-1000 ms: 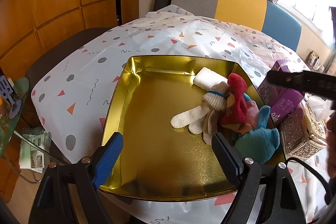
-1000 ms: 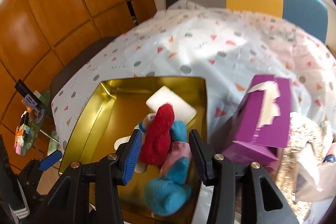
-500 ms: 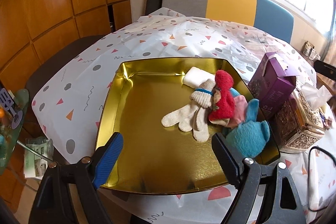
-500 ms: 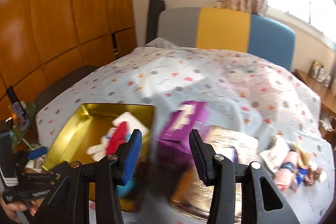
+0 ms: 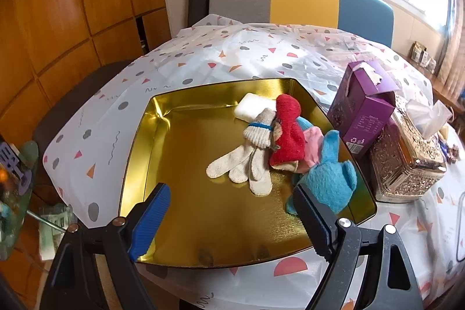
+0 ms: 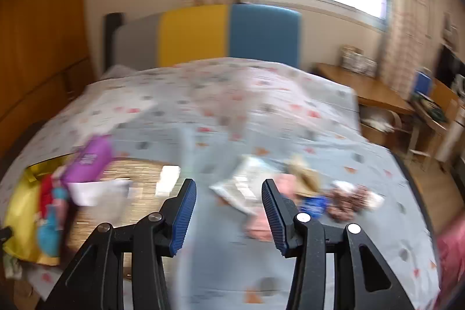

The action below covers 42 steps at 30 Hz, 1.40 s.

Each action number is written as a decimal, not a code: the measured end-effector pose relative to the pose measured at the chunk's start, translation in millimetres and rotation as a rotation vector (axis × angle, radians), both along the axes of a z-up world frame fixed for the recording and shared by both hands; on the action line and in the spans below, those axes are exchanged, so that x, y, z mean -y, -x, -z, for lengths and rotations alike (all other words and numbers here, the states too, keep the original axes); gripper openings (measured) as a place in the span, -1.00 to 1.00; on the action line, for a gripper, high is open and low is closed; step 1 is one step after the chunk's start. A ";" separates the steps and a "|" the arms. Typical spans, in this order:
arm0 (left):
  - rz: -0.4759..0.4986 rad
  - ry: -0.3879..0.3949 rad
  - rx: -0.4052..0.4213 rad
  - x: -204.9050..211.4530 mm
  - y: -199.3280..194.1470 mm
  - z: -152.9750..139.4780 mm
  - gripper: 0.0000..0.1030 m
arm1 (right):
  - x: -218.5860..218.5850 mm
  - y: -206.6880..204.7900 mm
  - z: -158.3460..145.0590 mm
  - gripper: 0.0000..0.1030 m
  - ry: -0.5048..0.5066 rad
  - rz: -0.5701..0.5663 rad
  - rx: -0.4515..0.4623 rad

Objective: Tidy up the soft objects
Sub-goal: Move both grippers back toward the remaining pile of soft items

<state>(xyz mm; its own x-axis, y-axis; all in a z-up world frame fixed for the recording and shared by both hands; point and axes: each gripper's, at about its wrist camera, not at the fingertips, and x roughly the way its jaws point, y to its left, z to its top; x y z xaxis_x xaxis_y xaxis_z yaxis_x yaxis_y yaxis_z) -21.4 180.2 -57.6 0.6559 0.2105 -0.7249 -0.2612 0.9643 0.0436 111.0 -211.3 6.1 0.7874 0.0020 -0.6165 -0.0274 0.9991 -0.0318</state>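
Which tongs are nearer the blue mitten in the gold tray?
Left. The left tongs hover over the gold tray beside the blue mitten; the right tongs point past it at loose items.

Right gripper (image 6: 228,211) swung away from gold tray (image 6: 17,211) toward blurred small items (image 6: 290,185) further right on worktop; nothing between jaws.

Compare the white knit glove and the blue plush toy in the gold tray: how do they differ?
The white knit glove lies flat near the middle of the gold tray; the blue plush toy bulks up against the tray's right wall. The glove is thin, ribbed and off-white; the toy is thick, fuzzy and bright blue. Both are soft and rest inside the tray, held by neither gripper.
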 end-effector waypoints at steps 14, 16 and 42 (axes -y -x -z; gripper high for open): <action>0.113 -0.058 0.014 42.3 -6.0 -15.0 0.72 | 130.9 -0.3 54.1 -0.08 -0.153 0.410 -0.111; 0.149 -0.055 0.038 51.3 -6.0 -22.7 0.72 | 134.9 0.4 57.8 -0.08 -0.184 0.427 -0.137; 0.716 0.022 0.045 256.0 -64.7 -74.5 0.67 | 196.4 12.3 90.1 -0.08 -0.546 0.616 -0.272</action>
